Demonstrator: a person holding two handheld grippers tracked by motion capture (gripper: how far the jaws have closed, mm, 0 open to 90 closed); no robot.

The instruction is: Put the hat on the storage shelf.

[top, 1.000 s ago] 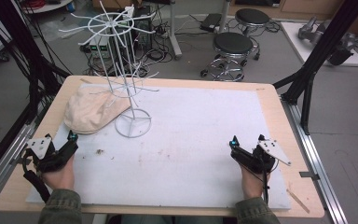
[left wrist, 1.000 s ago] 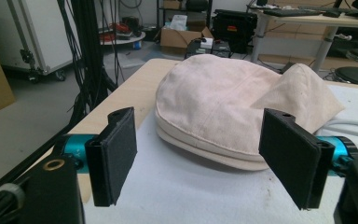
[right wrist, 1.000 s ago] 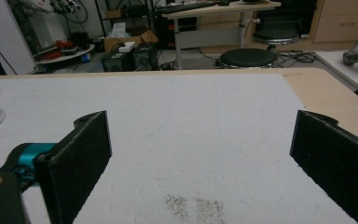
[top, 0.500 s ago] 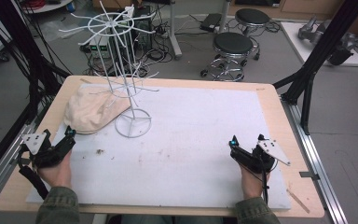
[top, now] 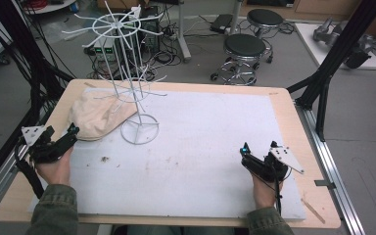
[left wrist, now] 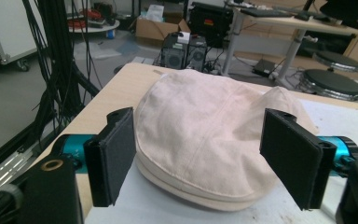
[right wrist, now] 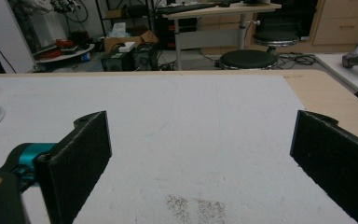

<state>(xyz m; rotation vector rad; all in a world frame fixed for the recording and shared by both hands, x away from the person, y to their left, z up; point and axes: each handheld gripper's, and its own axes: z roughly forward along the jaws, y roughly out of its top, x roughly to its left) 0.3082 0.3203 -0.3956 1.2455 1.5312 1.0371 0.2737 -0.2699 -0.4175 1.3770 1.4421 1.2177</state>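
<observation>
A beige flat cap (top: 98,115) lies on the white mat at the table's far left, partly under the arms of a white wire display stand (top: 139,129). My left gripper (top: 61,135) sits at the left edge, just short of the cap, jaws open. In the left gripper view the cap (left wrist: 205,135) fills the space ahead of my left gripper (left wrist: 205,158), and the pads (left wrist: 114,154) stand wide apart on either side of its near rim without touching it. My right gripper (top: 259,149) rests at the front right, open over bare mat, as my right gripper (right wrist: 205,158) shows.
The white mat (top: 210,142) covers most of the wooden table (top: 284,98). A dirt speck (top: 104,158) lies near the left hand. Two black stools (top: 245,46) stand behind the table. Black frame posts (top: 323,93) rise at both sides.
My left gripper has edged forward toward the cap. The right gripper has stayed where it was.
</observation>
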